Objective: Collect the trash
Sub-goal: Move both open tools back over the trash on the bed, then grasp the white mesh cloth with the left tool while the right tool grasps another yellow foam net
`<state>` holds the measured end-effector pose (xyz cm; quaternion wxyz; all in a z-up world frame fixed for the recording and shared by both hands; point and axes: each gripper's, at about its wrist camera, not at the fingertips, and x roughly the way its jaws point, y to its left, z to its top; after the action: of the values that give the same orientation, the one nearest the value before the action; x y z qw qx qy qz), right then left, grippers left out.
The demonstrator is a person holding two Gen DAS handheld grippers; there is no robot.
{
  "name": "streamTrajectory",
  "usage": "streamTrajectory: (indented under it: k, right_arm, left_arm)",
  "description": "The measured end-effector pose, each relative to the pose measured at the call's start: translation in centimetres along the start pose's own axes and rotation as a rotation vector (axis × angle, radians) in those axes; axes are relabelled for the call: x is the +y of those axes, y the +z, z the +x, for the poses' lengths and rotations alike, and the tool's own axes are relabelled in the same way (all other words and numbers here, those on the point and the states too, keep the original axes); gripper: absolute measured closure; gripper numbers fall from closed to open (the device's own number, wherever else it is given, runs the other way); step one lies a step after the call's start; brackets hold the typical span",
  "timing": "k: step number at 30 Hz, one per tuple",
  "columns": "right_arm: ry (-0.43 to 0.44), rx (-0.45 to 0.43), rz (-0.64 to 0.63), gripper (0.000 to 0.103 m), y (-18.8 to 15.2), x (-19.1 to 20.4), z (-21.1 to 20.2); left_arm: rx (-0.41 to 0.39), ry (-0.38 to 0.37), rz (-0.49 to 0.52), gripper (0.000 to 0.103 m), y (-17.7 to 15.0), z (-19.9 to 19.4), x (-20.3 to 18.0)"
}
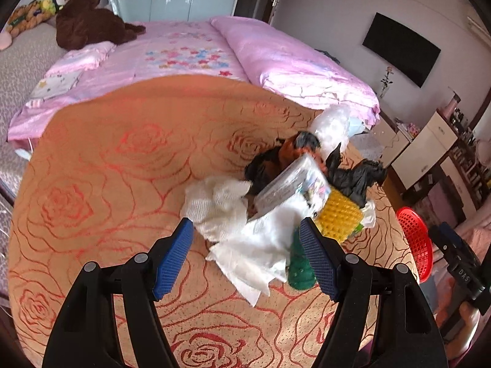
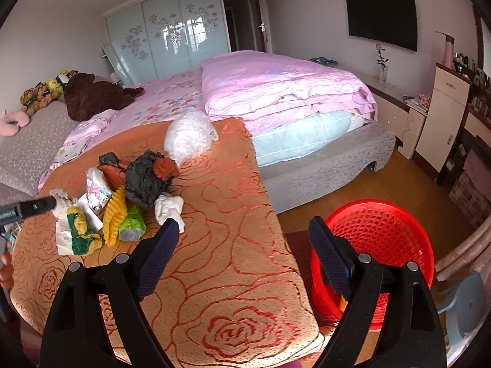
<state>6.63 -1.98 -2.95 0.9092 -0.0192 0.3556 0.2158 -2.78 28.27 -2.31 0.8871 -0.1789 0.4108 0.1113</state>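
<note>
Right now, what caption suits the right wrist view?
Open right gripper above the orange rose blanket, trash pile left, red basket right.

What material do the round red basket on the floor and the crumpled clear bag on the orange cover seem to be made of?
Round red basket: likely glossy moulded plastic, judging by its uniform lattice of square holes. Crumpled clear bag: probably thin plastic film, translucent white with shiny creases.

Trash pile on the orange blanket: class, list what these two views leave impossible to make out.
- Red basket: right wrist view, its contents are mostly hidden behind the right gripper.
- Red basket: left wrist view, cut off by the blanket's edge.
- Silvery packet: left wrist view, print blurred.
- Left gripper: right wrist view, cut off by the left edge.
</note>
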Motion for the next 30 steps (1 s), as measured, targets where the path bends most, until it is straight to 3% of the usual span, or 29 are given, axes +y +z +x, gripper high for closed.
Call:
streamTrajectory:
  k: [5,10,12,14,16,21,30]
  right_arm:
    - [0.024,0.007,-0.019,0.019,0.0,1.3,0.2]
    - [0.074,0.011,-0.039,0.019,0.3,3.5,0.3]
    - [0.097,0.017,-0.055,0.019,0.3,4.6,0.4]
    - [0.135,0.033,-0.082,0.019,0.2,6.1,0.7]
    - [0.19,0.058,-0.103,0.019,0.1,8.0,1.2]
    - [0.291,0.112,-0.149,0.019,-0.2,11.7,2.5]
    - [0.318,0.157,-0.232,0.023,-0.8,16.9,5.6]
  left_arm:
    - [-0.023,-0.001,-0.05,0.034,1.1,0.6,1.4]
    - [0.009,0.006,-0.058,0.034,1.3,2.3,1.9]
    - [0.01,0.003,-0.061,0.039,1.3,2.7,2.2]
    - [0.012,-0.014,-0.071,0.059,1.3,3.0,2.6]
    - [0.016,-0.035,-0.096,0.068,1.4,3.2,3.3]
    - [-0.018,-0.059,-0.12,0.074,1.1,2.4,4.3]
    - [-0.108,-0.03,-0.142,0.075,1.1,-1.2,5.7]
